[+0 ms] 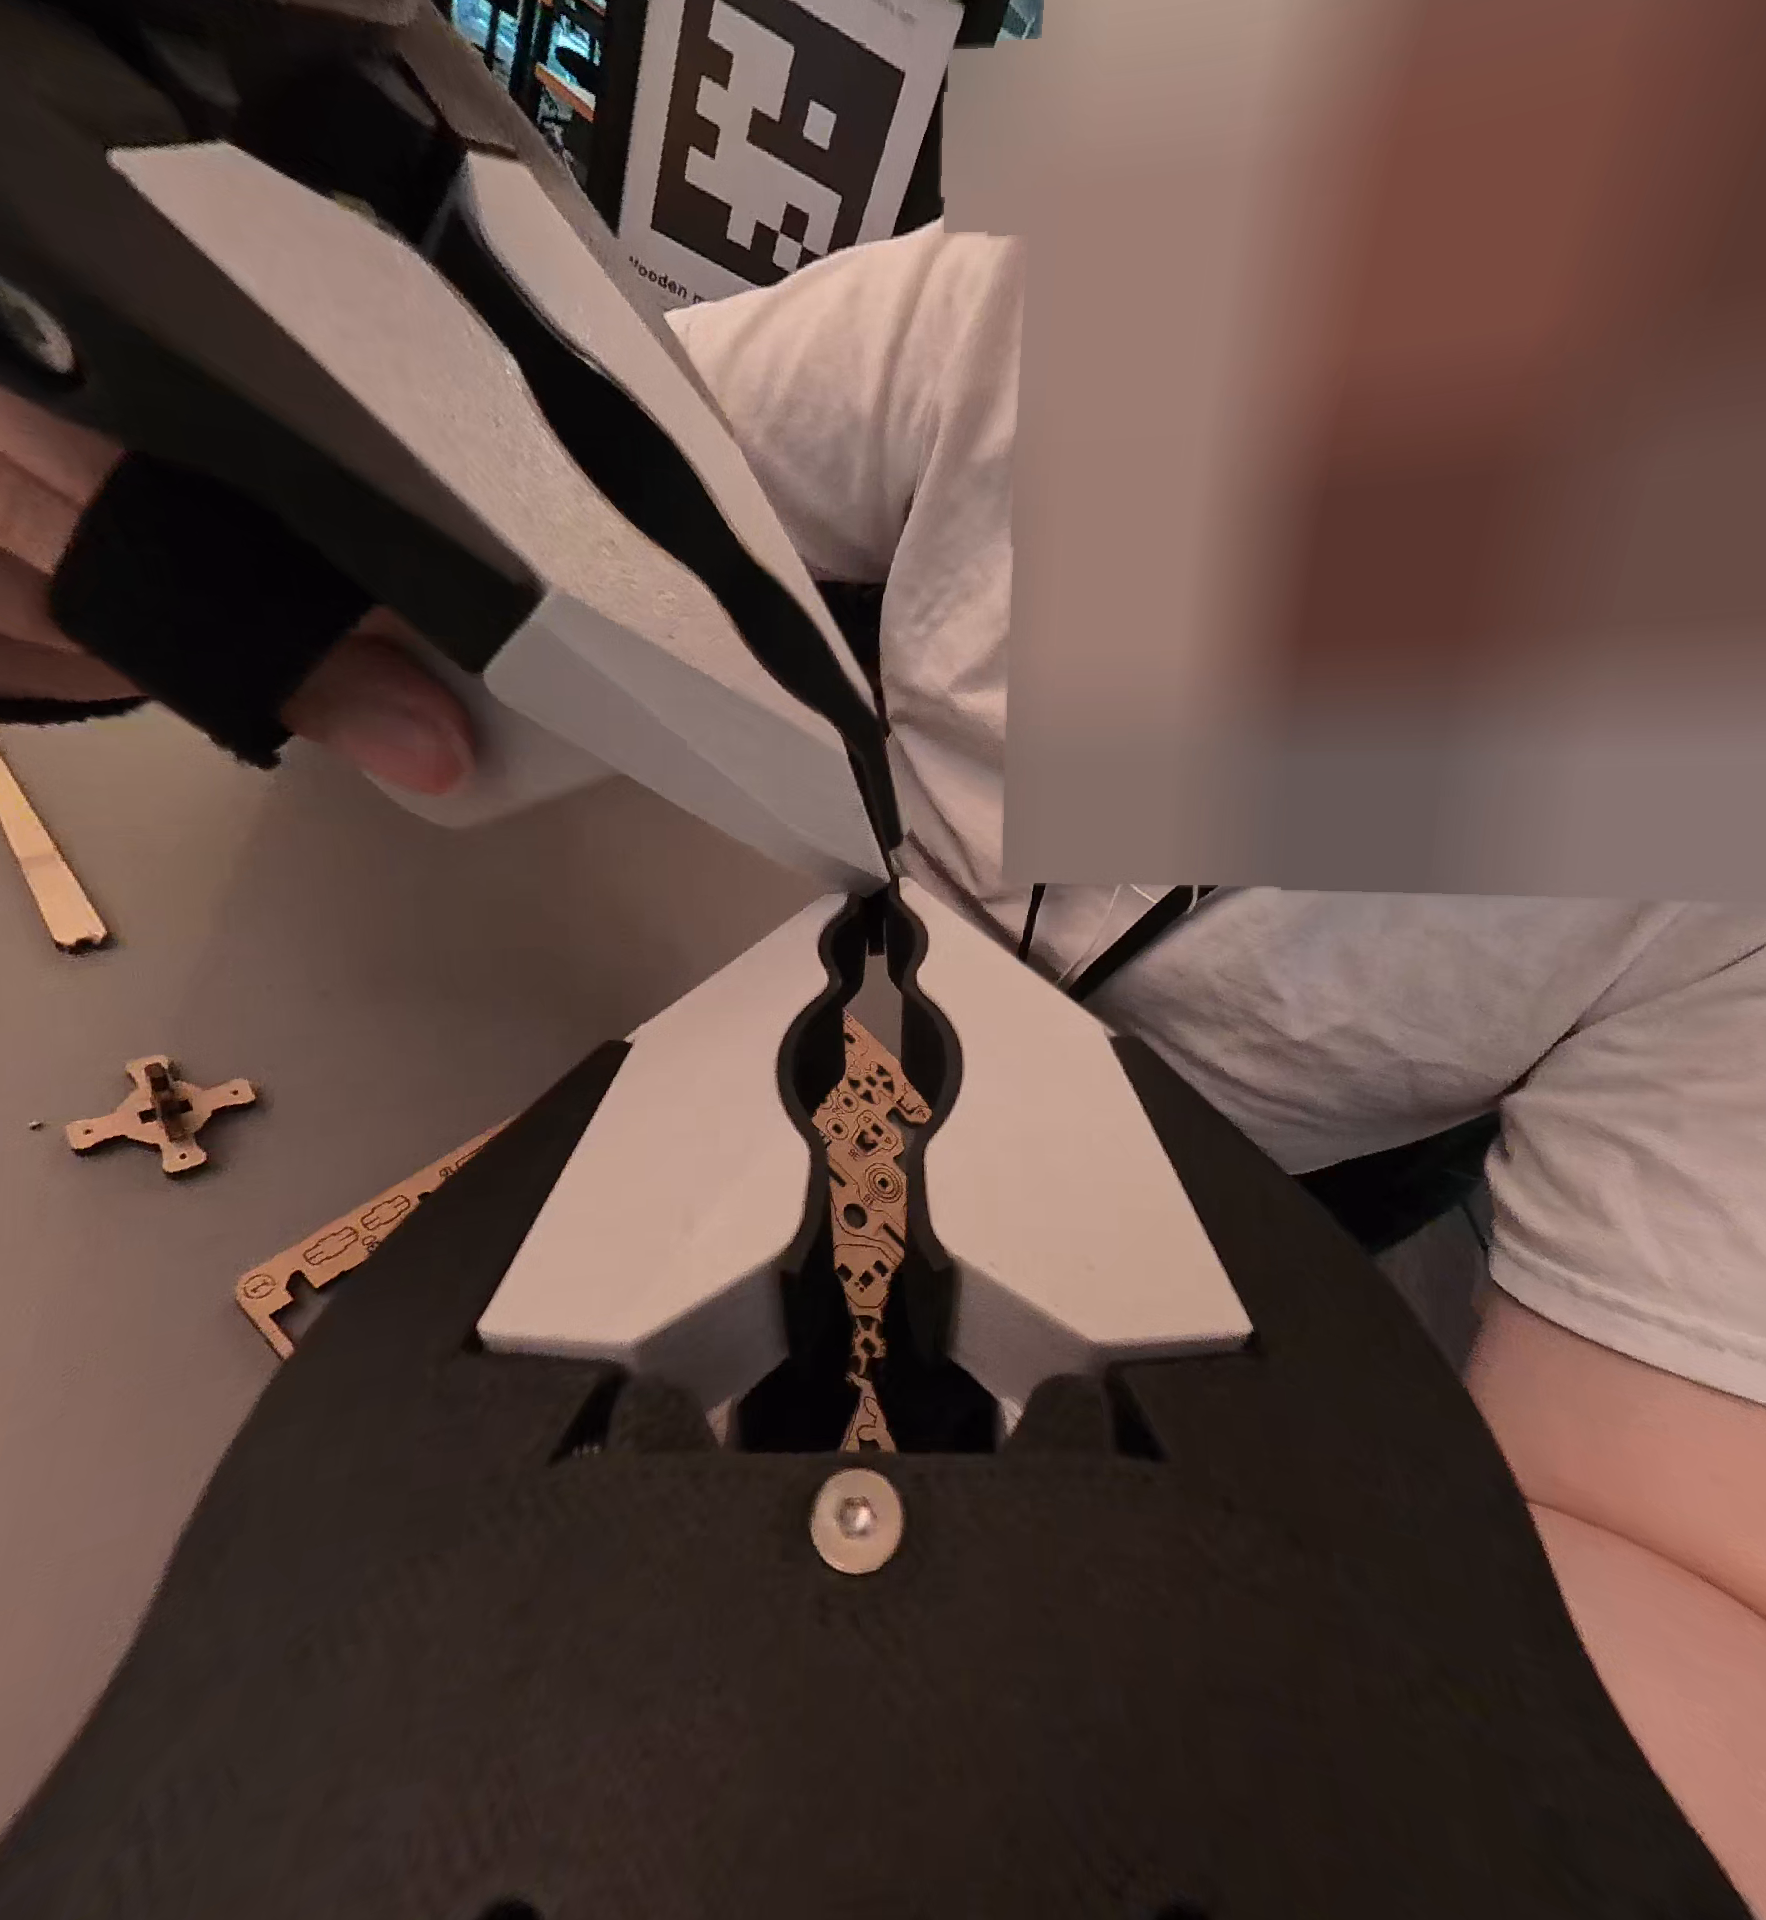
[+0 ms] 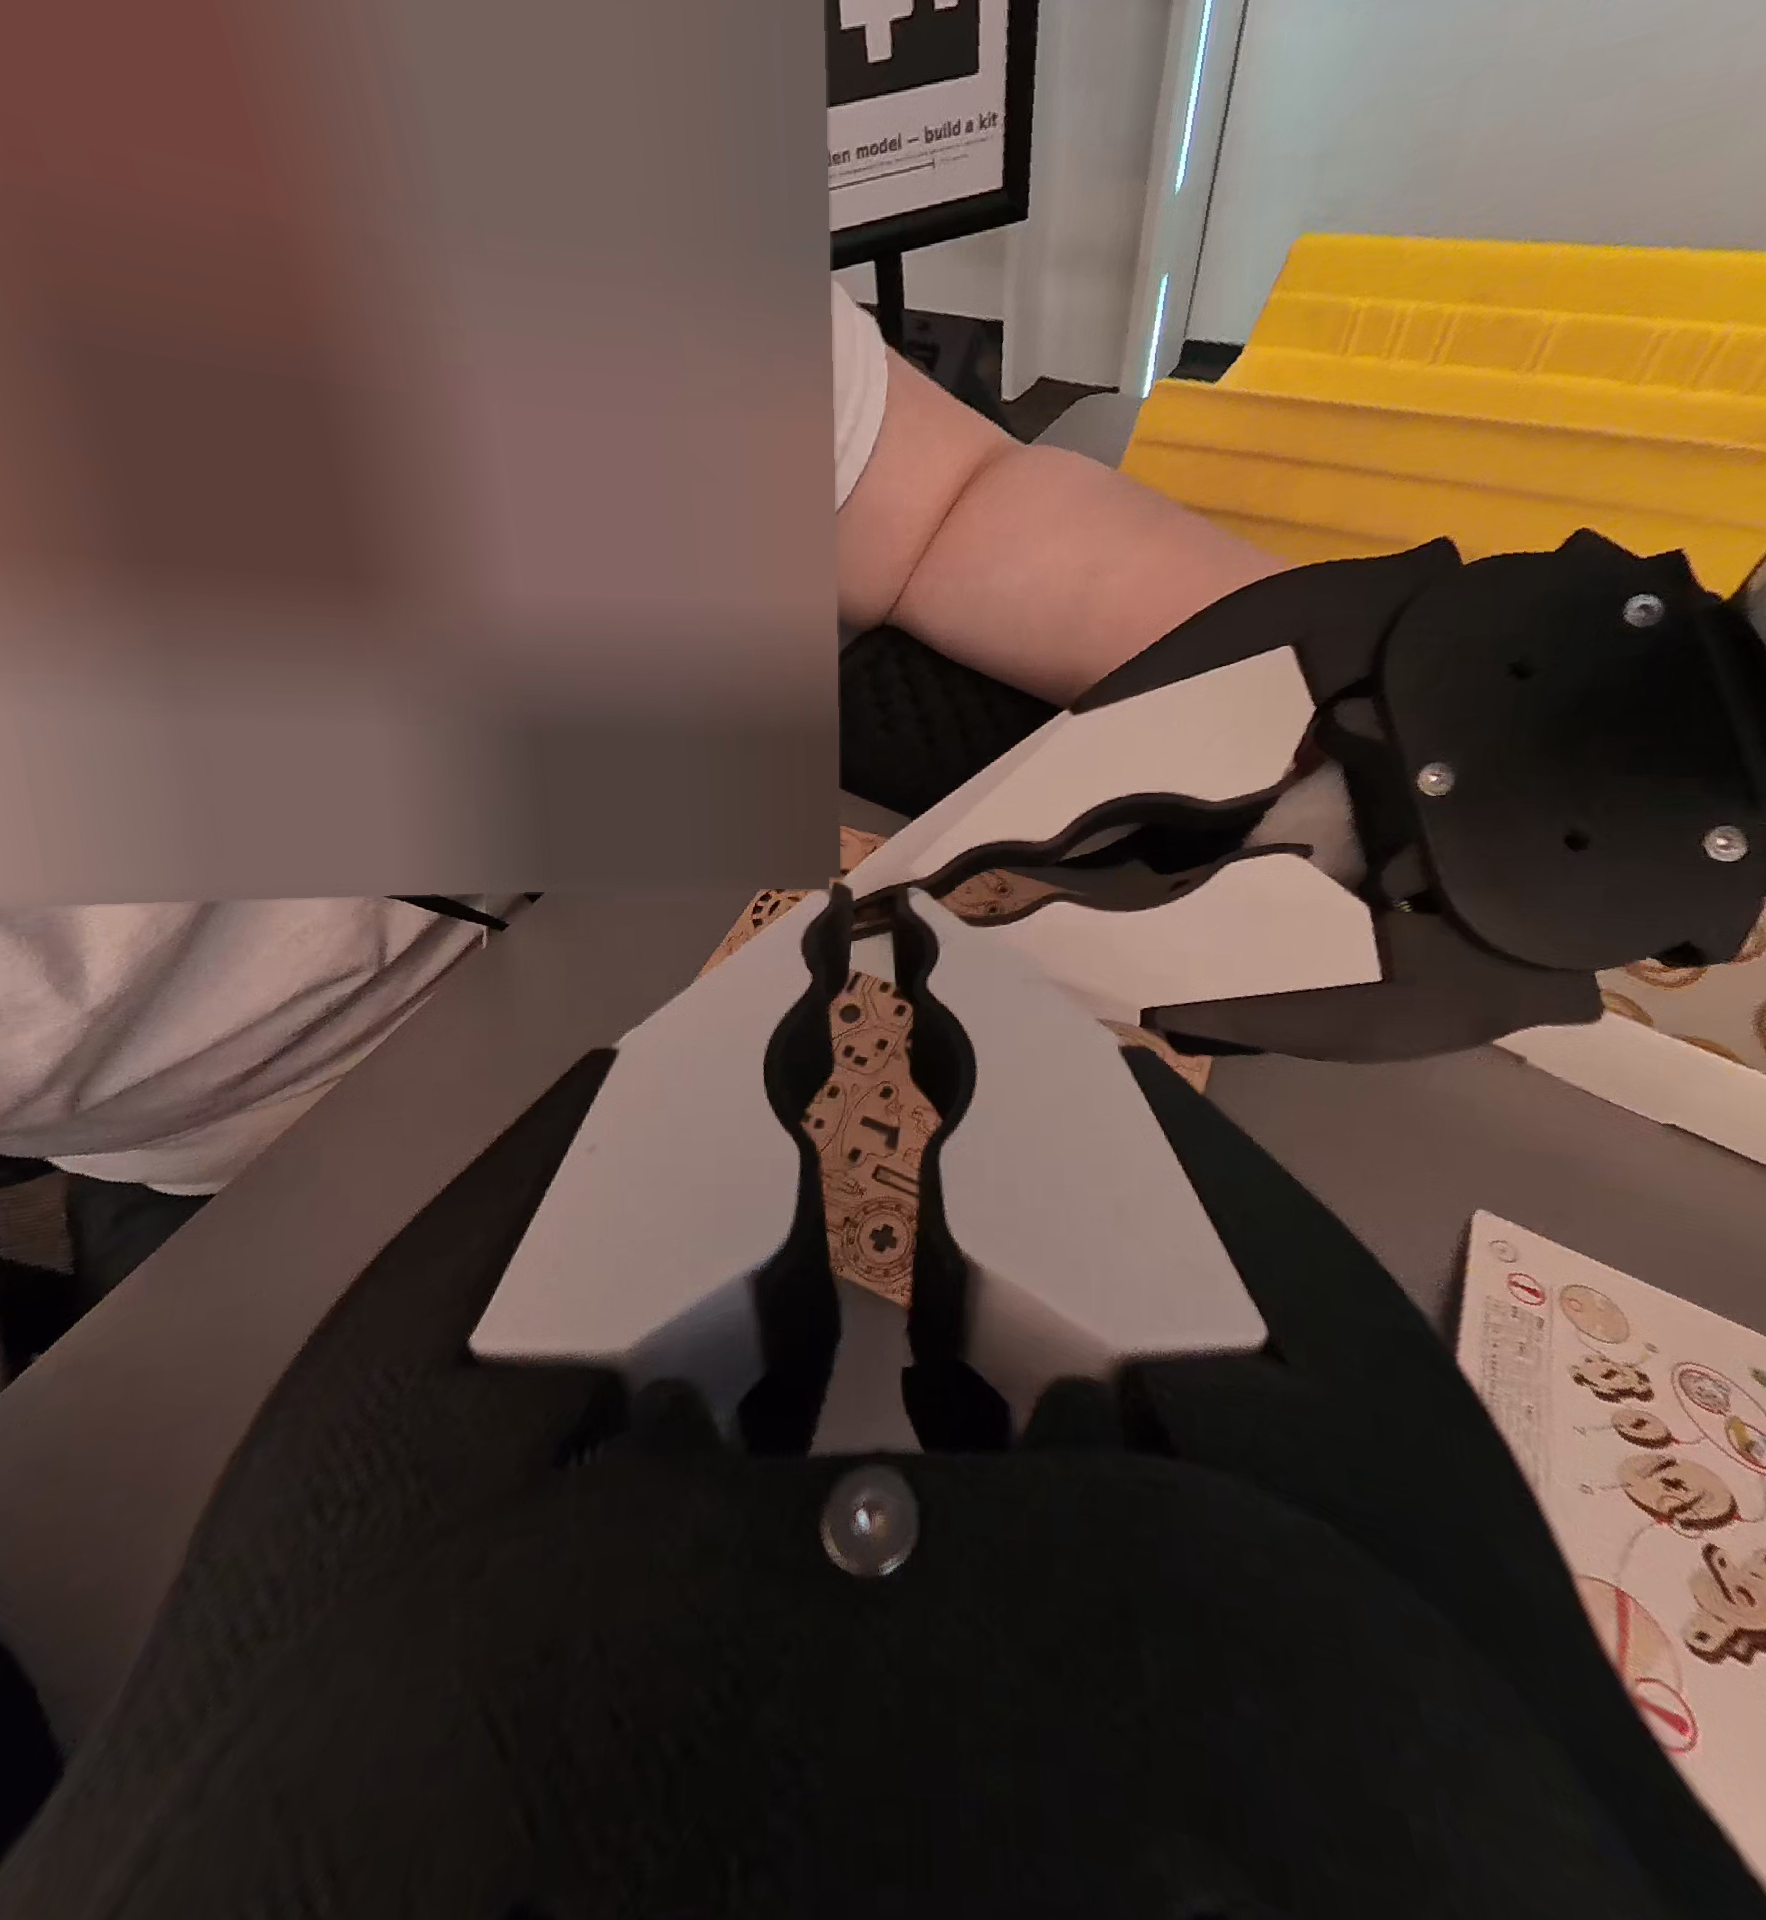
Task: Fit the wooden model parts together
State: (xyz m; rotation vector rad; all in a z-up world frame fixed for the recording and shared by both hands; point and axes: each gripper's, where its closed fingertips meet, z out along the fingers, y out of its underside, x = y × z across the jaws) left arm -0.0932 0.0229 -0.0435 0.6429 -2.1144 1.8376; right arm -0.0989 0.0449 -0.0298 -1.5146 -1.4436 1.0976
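My left gripper [image 1: 874, 914] and my right gripper [image 2: 863, 920] meet tip to tip above the table. Each is shut on a small wooden part [image 2: 874, 916], which shows only as a thin sliver between the pads and is mostly hidden. In the left wrist view the right gripper [image 1: 887, 873] comes in from the upper left. In the right wrist view the left gripper [image 2: 853, 883] comes in from the right. A laser-cut wooden sheet [image 1: 863, 1174] lies on the table below the tips and also shows in the right wrist view [image 2: 863, 1122].
A cross-shaped wooden assembly [image 1: 162, 1117] and a wooden stick [image 1: 27, 842] lie on the grey table at the left. An instruction sheet [image 2: 1668, 1507], a white box of wooden rings [image 2: 1752, 1029] and a yellow bin [image 2: 1481, 395] are at the right. A person in a white shirt [image 1: 1378, 1039] sits close behind. The tips of both grippers are at nearly the same place. The cross-shaped wooden assembly [image 1: 162, 1117] is about equally far from each gripper, around 15 cm.
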